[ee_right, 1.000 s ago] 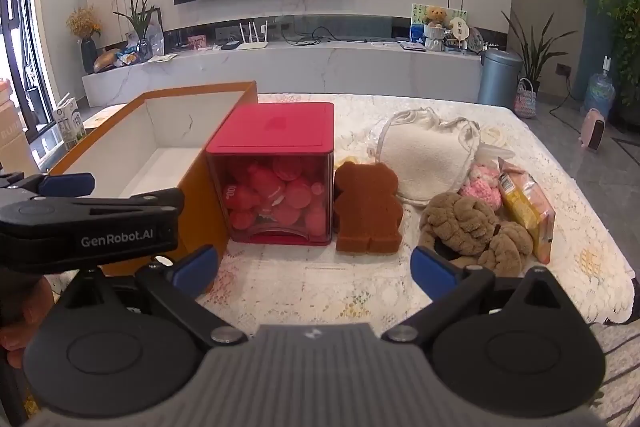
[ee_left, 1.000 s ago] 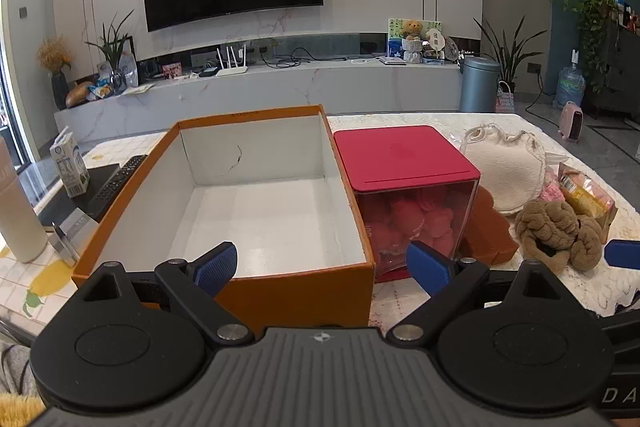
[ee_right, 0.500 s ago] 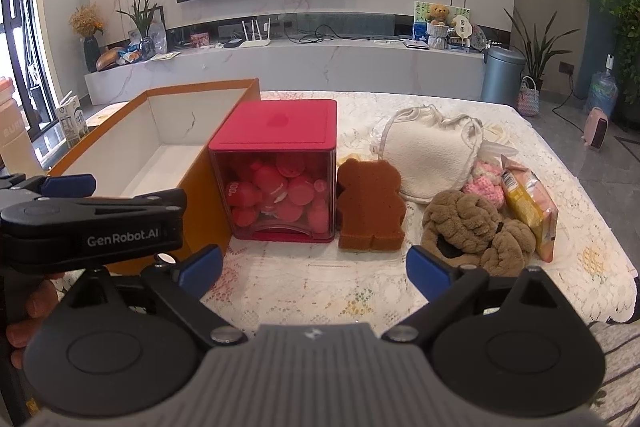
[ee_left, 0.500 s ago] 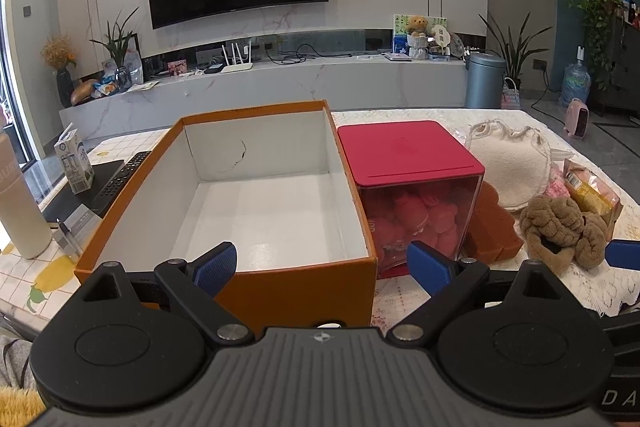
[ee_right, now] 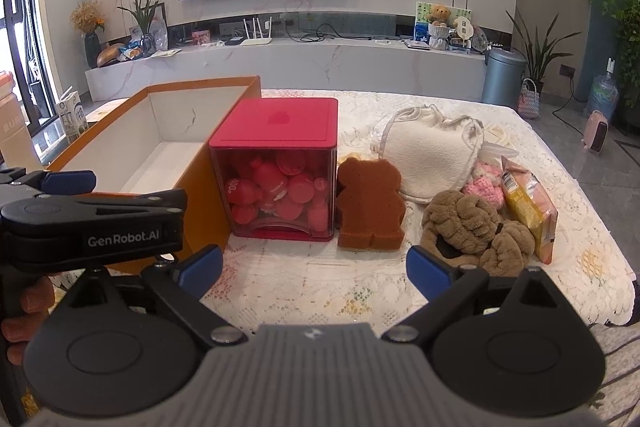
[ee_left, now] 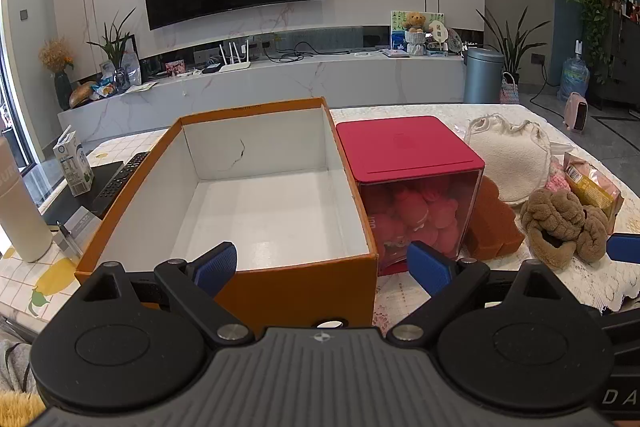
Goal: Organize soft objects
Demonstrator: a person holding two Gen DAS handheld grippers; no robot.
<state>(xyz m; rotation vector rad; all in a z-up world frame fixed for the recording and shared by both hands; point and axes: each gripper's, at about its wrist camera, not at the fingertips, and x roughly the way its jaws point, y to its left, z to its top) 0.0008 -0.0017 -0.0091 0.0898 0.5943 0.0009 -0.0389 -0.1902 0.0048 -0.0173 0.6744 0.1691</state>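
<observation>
An empty orange box with a white inside stands on the table's left. Right of it sits a red-lidded clear cube full of red pieces. A brown bear-shaped sponge leans beside the cube. Further right lie a fuzzy brown plush, a cream pouch and a pink knitted item. My left gripper is open in front of the box. My right gripper is open over the lace cloth, short of the sponge.
A yellow snack packet lies at the right of the soft items. A milk carton, a remote and a white bottle stand left of the box. The lace tablecloth edge falls off near right.
Both views have risen and drawn back slightly, so the table items sit a little lower and farther. Both grippers stay open and nothing on the table has moved.
</observation>
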